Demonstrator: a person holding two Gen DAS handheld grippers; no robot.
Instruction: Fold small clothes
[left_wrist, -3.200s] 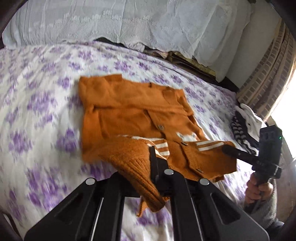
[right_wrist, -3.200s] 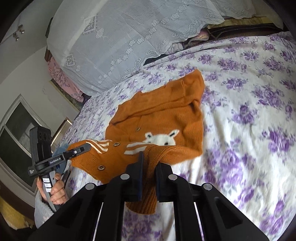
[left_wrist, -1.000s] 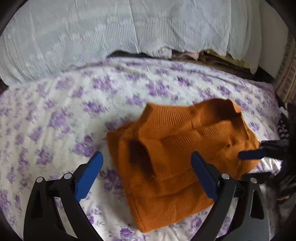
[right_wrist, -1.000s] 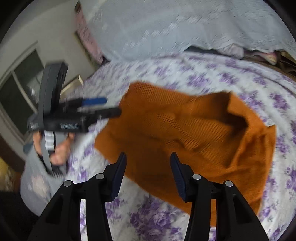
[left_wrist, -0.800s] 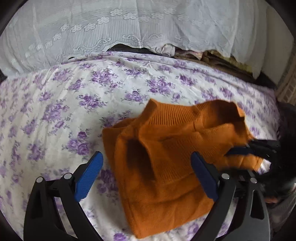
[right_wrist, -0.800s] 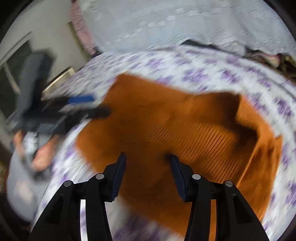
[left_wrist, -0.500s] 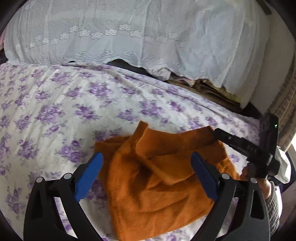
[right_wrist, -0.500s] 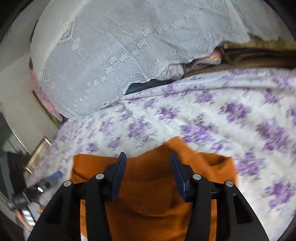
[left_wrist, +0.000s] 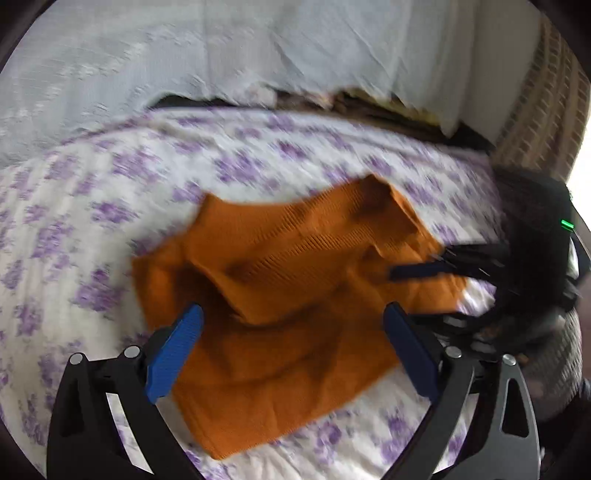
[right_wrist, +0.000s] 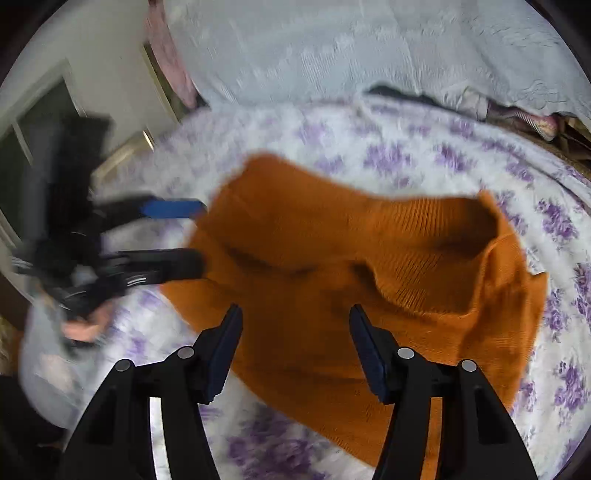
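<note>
An orange knitted sweater (left_wrist: 295, 295) lies folded in a rough rectangle on the purple-flowered bedspread (left_wrist: 74, 221), its ribbed hem turned up on top. My left gripper (left_wrist: 291, 332) hovers over the near half with its blue pads far apart and nothing pinched. At the garment's right edge, my right gripper (left_wrist: 417, 264) reaches in, blurred. In the right wrist view the sweater (right_wrist: 369, 266) fills the middle. My right gripper (right_wrist: 295, 332) stands above it with jaws opening and no cloth between the pads. My left gripper (right_wrist: 192, 236) is at the sweater's left edge, open.
A white lace cover (left_wrist: 258, 55) drapes a pile along the back of the bed. A brown woven surface (left_wrist: 535, 122) rises at the far right. A window frame (right_wrist: 37, 129) and the person's hand (right_wrist: 81, 328) with a grey sleeve are at the left.
Three seconds ago both grippers were shut on the sweater's edges; both have let go. Since half a second ago both views have swung back over the sweater, and the right jaws stand wider.
</note>
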